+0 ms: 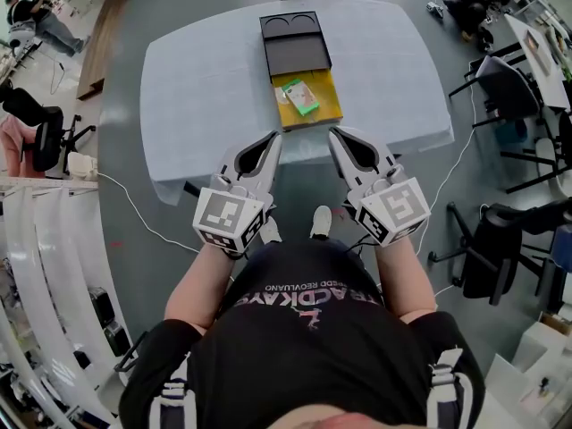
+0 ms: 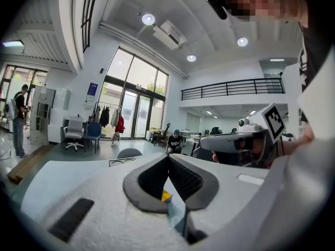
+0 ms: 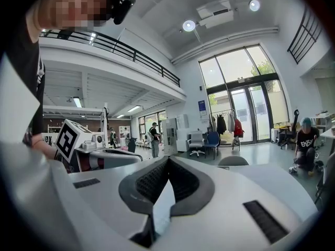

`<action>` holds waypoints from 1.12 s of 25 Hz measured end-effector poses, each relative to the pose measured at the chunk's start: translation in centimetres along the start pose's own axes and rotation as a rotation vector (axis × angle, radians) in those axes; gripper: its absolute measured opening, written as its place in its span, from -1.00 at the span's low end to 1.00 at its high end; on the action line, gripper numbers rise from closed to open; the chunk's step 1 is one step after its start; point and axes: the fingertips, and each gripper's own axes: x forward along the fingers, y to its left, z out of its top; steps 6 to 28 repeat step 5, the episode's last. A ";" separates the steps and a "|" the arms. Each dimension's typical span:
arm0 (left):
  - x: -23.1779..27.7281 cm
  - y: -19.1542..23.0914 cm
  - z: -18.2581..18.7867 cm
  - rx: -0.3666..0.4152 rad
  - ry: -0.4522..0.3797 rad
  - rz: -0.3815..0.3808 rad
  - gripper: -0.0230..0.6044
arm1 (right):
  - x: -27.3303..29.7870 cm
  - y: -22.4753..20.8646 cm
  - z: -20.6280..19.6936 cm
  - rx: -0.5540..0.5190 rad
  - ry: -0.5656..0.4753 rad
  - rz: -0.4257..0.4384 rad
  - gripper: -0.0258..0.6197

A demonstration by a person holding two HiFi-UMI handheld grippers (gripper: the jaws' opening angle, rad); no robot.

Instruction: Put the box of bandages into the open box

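Pale table from head view: box of bandages lying inside open box, far middle; left gripper and right gripper near edge. Left gripper view: jaws pressed together, empty. Right gripper view: likewise pressed together, empty

Left hand-held gripper and right hand-held gripper held level, jaws together.
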 end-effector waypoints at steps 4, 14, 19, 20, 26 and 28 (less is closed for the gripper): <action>-0.2 -0.3 0.0 -0.001 -0.002 0.000 -0.88 | -0.3 0.2 0.0 -0.007 0.002 0.003 -0.89; -0.3 -0.4 -0.1 -0.002 -0.002 0.000 -0.87 | -0.4 0.2 0.0 -0.008 0.002 0.004 -0.89; -0.3 -0.4 -0.1 -0.002 -0.002 0.000 -0.87 | -0.4 0.2 0.0 -0.008 0.002 0.004 -0.89; -0.3 -0.4 -0.1 -0.002 -0.002 0.000 -0.87 | -0.4 0.2 0.0 -0.008 0.002 0.004 -0.89; -0.3 -0.4 -0.1 -0.002 -0.002 0.000 -0.87 | -0.4 0.2 0.0 -0.008 0.002 0.004 -0.89; -0.3 -0.4 -0.1 -0.002 -0.002 0.000 -0.87 | -0.4 0.2 0.0 -0.008 0.002 0.004 -0.89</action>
